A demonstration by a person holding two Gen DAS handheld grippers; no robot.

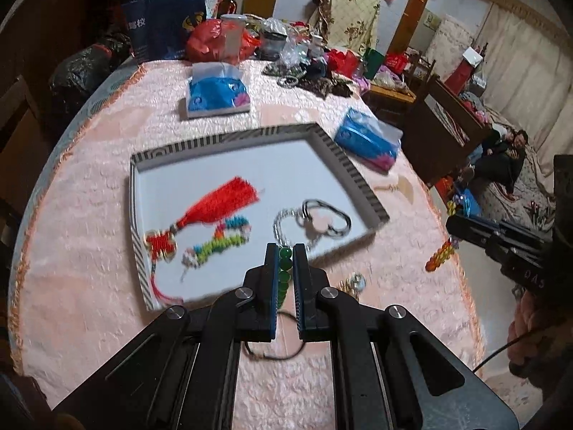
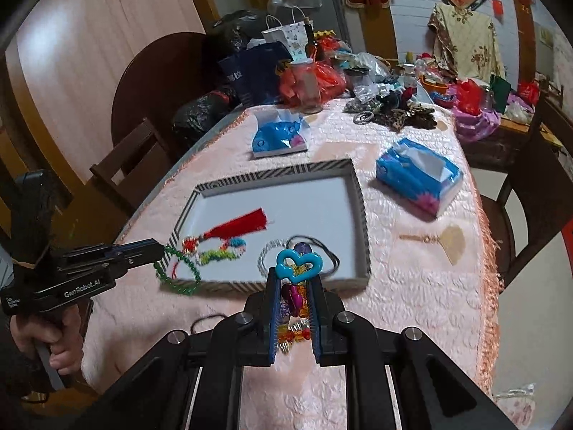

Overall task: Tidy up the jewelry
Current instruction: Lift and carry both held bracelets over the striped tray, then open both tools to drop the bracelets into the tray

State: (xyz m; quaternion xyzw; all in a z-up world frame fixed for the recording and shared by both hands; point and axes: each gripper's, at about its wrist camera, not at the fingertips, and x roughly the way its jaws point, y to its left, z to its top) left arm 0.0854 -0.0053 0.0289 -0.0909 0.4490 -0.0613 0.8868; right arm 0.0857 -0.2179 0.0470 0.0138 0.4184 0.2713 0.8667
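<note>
A white tray with a striped rim (image 1: 335, 143) (image 2: 361, 200) lies on the pink tablecloth. In it are a red tassel knot (image 1: 218, 202) (image 2: 243, 224), a multicoloured bead bracelet (image 1: 222, 240) (image 2: 222, 251), a silver chain (image 1: 279, 225) and a dark cord loop (image 1: 327, 216). My left gripper (image 1: 285, 251) (image 2: 163, 249) is shut on a green bead bracelet (image 1: 284, 274) (image 2: 175, 272) at the tray's near edge. My right gripper (image 2: 295, 276) (image 1: 449, 225) is shut on a colourful plastic charm bracelet with a blue heart (image 2: 299, 265) (image 1: 442, 254), just before the tray's near rim.
Two blue tissue packs (image 1: 216, 95) (image 1: 369, 139) lie behind and right of the tray. A small fan-shaped piece (image 2: 447, 242) lies right of it. A black hair tie (image 1: 275, 353) and small metal pieces (image 1: 354, 283) lie near me. Clutter fills the table's far end.
</note>
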